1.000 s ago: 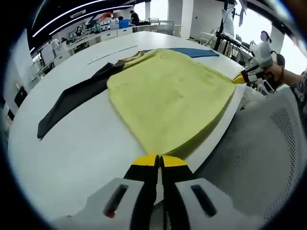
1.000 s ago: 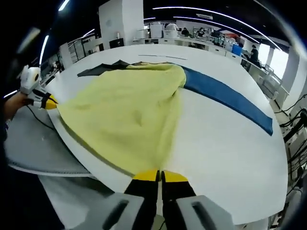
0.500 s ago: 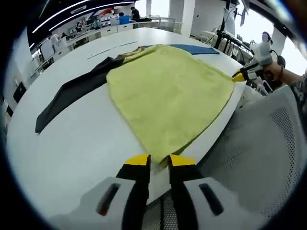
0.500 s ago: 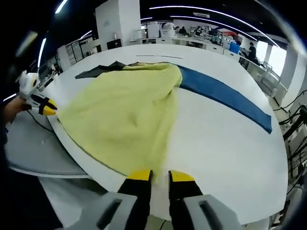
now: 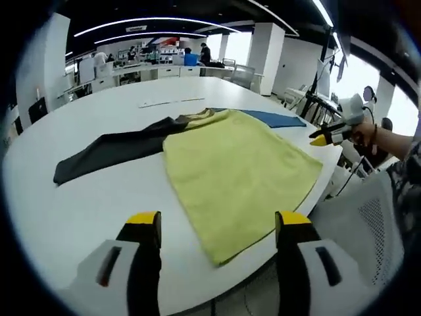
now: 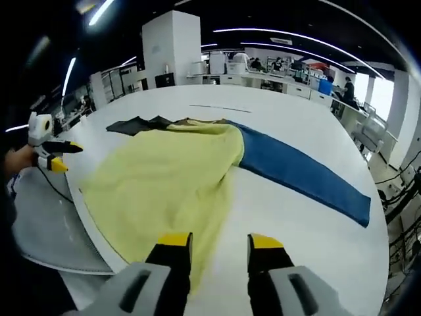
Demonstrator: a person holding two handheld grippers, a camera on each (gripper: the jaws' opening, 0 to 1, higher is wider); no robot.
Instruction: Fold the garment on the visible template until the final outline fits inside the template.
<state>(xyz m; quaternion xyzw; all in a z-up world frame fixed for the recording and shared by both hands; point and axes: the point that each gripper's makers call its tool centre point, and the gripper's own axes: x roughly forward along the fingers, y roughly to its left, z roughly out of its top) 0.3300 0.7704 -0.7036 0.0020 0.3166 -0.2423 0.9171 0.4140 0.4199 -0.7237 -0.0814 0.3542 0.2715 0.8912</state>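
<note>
Garment flat, long axis toward table edge

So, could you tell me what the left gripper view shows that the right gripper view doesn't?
The left gripper view shows the long dark strip stretching left across the white table, and the right gripper with jaws apart. The right gripper view instead shows the full blue strip and the left gripper, open. Both show the yellow garment lying flat.

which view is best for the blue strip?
Right gripper view: the blue strip runs full length across the white table from the yellow garment. Left gripper view shows one short end beyond the garment.
</note>
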